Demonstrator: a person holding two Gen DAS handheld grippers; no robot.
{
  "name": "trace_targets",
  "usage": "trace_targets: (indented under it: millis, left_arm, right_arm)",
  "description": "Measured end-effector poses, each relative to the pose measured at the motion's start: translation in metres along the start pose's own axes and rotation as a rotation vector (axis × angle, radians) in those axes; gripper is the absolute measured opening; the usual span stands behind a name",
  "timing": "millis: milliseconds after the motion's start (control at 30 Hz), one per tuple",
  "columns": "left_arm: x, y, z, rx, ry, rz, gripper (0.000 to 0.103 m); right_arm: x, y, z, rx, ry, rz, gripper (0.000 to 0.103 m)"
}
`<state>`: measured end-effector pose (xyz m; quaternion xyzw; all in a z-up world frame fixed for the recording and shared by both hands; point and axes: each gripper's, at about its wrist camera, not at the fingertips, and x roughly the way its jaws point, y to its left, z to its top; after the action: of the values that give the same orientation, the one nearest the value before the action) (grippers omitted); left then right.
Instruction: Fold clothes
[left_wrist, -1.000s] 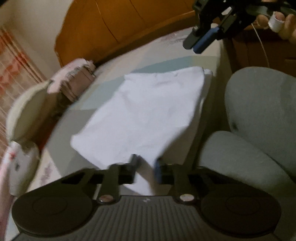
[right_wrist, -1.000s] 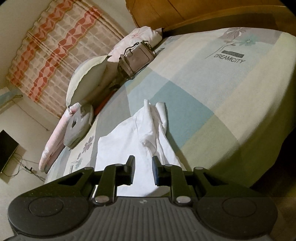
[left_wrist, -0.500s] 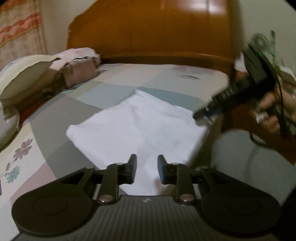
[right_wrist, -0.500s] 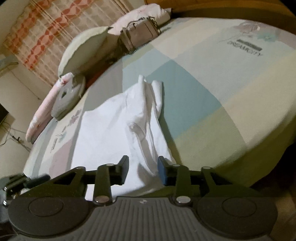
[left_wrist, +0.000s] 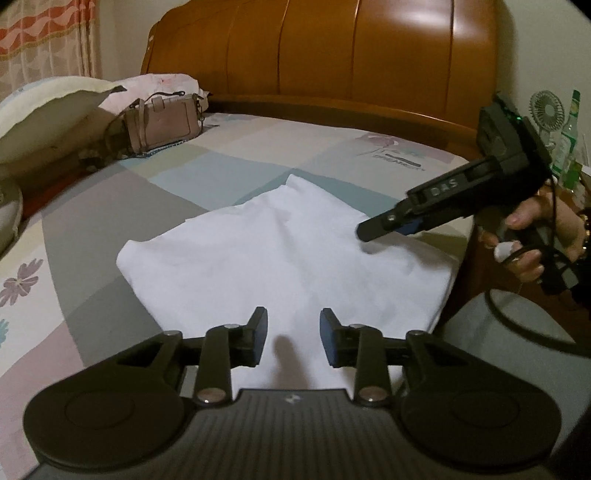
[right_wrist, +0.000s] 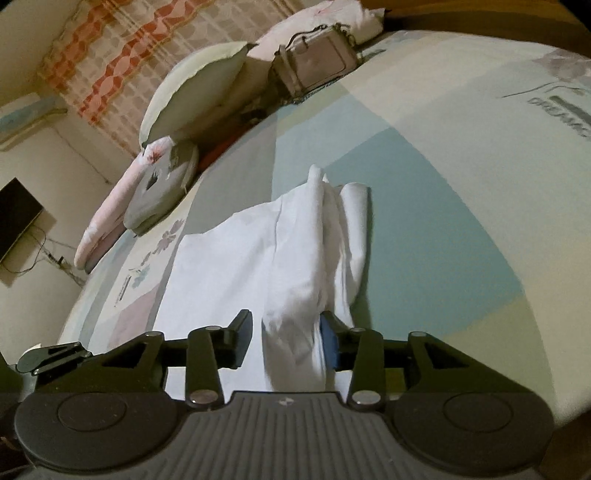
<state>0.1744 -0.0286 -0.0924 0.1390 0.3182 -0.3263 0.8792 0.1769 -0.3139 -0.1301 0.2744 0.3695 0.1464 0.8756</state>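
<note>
A white garment (left_wrist: 280, 258) lies partly folded on the bed, near its edge. It also shows in the right wrist view (right_wrist: 258, 258), with a bunched ridge running along its right side. My left gripper (left_wrist: 290, 334) is open and empty, just above the garment's near edge. My right gripper (right_wrist: 286, 334) is open, with the bunched ridge of the garment between its fingers. In the left wrist view the right gripper (left_wrist: 373, 230) hovers over the garment's right side.
The bed has a patchwork sheet (left_wrist: 207, 177) and a wooden headboard (left_wrist: 332, 55). A pink handbag (left_wrist: 162, 123) and pillows (left_wrist: 48, 122) lie at the far left. A grey chair (left_wrist: 517, 332) stands by the bed's edge. Bottles and a fan (left_wrist: 554, 122) sit on the right.
My left gripper let go of the garment's edge, opened and swung level over it. My right gripper opened wider and came down onto the garment's bunched side.
</note>
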Motion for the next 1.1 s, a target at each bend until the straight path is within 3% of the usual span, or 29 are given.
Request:
trace_targets:
  millis: [100, 133, 167, 467, 533, 633, 733, 833, 967, 1100]
  left_arm:
    - [0.008, 0.003, 0.002, -0.006, 0.006, -0.004, 0.034]
    - [0.011, 0.003, 0.002, -0.008, 0.008, -0.005, 0.034]
    - [0.013, 0.004, 0.003, -0.008, 0.010, -0.003, 0.035]
    - [0.037, 0.012, 0.006, -0.006, 0.036, -0.018, 0.038]
    - [0.041, 0.014, 0.007, -0.011, 0.041, -0.019, 0.038]
    - [0.038, 0.017, 0.014, 0.004, 0.007, -0.005, 0.038]
    - [0.038, 0.027, 0.024, 0.026, -0.031, 0.024, 0.038]
    - [0.050, 0.041, 0.033, 0.026, -0.059, 0.055, 0.038]
    - [0.081, 0.064, 0.037, -0.007, -0.048, 0.067, 0.038]
    - [0.106, 0.087, 0.027, -0.039, -0.004, 0.126, 0.041]
  right_arm:
    - [0.010, 0.000, 0.008, -0.020, 0.003, 0.007, 0.045]
    - [0.014, 0.000, 0.011, -0.027, 0.004, 0.009, 0.039]
    - [0.017, 0.000, 0.013, -0.034, 0.005, 0.011, 0.021]
    - [0.002, -0.003, 0.010, -0.001, -0.037, -0.020, 0.019]
    - [0.006, -0.009, 0.007, 0.026, -0.029, -0.025, 0.020]
    - [-0.006, -0.012, 0.012, 0.077, -0.058, -0.016, 0.030]
    - [-0.031, 0.002, 0.020, -0.010, -0.146, -0.059, 0.037]
    - [-0.035, 0.024, 0.026, -0.143, -0.176, -0.025, 0.053]
    - [0.002, 0.046, 0.023, -0.299, -0.102, 0.000, 0.056]
    - [0.034, 0.040, 0.016, -0.318, -0.011, -0.083, 0.054]
